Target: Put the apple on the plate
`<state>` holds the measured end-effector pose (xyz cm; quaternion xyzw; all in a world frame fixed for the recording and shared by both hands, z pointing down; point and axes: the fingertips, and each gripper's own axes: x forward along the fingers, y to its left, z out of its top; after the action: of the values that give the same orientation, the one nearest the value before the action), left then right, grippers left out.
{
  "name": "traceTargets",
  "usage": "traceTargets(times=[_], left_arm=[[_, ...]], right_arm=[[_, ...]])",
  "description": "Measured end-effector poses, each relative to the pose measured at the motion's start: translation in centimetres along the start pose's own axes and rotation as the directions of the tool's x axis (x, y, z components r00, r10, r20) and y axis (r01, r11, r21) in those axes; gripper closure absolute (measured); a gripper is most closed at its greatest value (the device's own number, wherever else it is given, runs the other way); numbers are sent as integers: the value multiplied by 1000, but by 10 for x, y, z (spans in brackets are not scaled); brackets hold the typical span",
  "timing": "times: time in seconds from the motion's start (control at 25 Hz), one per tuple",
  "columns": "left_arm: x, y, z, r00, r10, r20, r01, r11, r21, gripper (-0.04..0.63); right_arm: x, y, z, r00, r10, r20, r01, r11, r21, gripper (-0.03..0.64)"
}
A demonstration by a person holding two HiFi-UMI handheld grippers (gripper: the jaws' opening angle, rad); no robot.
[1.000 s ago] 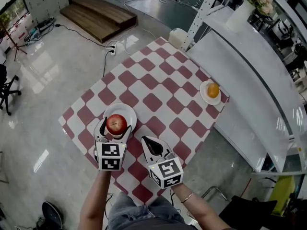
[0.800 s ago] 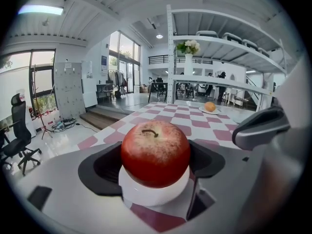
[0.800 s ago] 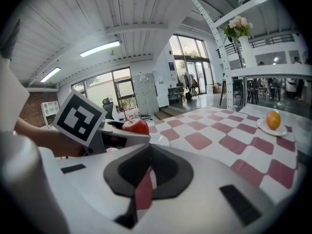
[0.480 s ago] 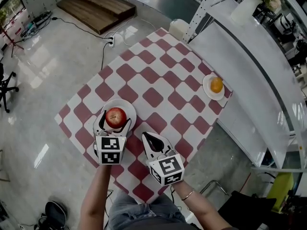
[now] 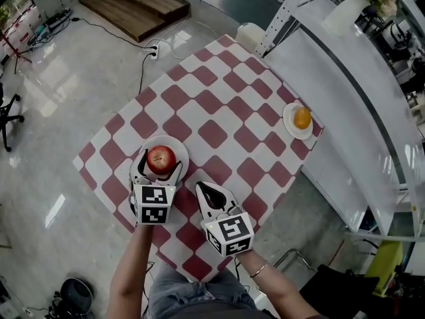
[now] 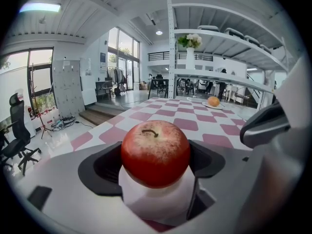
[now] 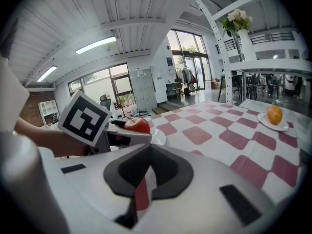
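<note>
At the near left corner of the desk [image 5: 199, 121], with its red-and-white checked cloth, the left claw [image 5: 160, 166] is clenched on the red apple [image 5: 161, 159], 1 dark pad pressed to each side. The apple is stem up directly over the white plate [image 5: 174, 145]; I cannot tell whether it rests on the plate or sits just above it. Just to the right, the right claw [image 5: 205, 193] hangs over the cloth near the plate, its 2 jaws pinched together with nothing between them. Well apart, at the desk's far right edge, an orange [image 5: 302, 117] lies on a smaller white plate [image 5: 290, 127].
</note>
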<state>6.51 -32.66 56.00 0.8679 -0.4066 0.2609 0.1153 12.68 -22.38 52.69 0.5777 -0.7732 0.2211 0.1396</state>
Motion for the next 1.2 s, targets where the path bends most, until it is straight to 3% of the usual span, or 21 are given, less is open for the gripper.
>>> traceTargets(times=[1.2], left_arm=[[12,-6,-8,1000,0,-6,0,999,44,186]], right_arm=[[1,0,-5,1000,-2,-21,2,1000,10,606]])
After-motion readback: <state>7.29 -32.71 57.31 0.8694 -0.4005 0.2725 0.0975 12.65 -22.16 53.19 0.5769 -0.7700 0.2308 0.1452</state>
